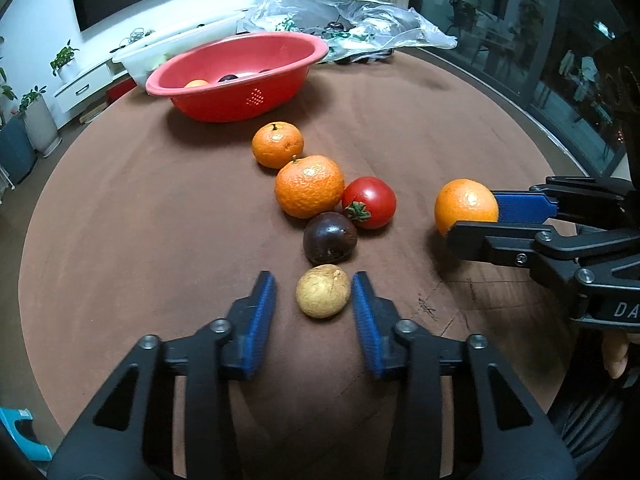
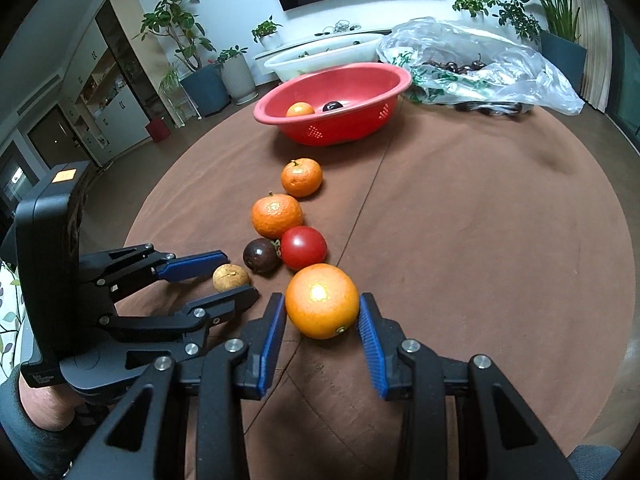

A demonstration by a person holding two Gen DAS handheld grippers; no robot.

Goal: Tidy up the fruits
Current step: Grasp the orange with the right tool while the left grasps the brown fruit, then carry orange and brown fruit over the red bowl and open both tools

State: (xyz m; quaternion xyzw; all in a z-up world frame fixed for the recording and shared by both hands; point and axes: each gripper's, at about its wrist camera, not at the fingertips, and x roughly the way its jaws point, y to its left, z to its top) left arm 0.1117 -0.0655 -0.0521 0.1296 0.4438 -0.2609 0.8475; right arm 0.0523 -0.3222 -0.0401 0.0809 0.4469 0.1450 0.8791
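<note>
On the brown table a small tan fruit [image 1: 323, 291] lies between the fingers of my open left gripper [image 1: 314, 292], with a gap on the left side. Beyond it lie a dark purple fruit [image 1: 329, 237], a red tomato [image 1: 370, 202] and two mandarins [image 1: 309, 186] [image 1: 277, 144]. My right gripper [image 2: 322, 314] has its pads against both sides of an orange [image 2: 322, 301] resting on the table; it also shows in the left wrist view [image 1: 466, 205]. A red basket [image 1: 240, 76] at the back holds an orange fruit [image 2: 300, 109] and a dark fruit [image 2: 333, 106].
A white tub [image 2: 320, 54] stands behind the basket. A clear plastic bag [image 2: 476, 64] with dark cherries lies at the back right. The round table's edge [image 1: 44, 208] curves close on the left. Bare cloth [image 2: 500, 240] lies right of the fruit row.
</note>
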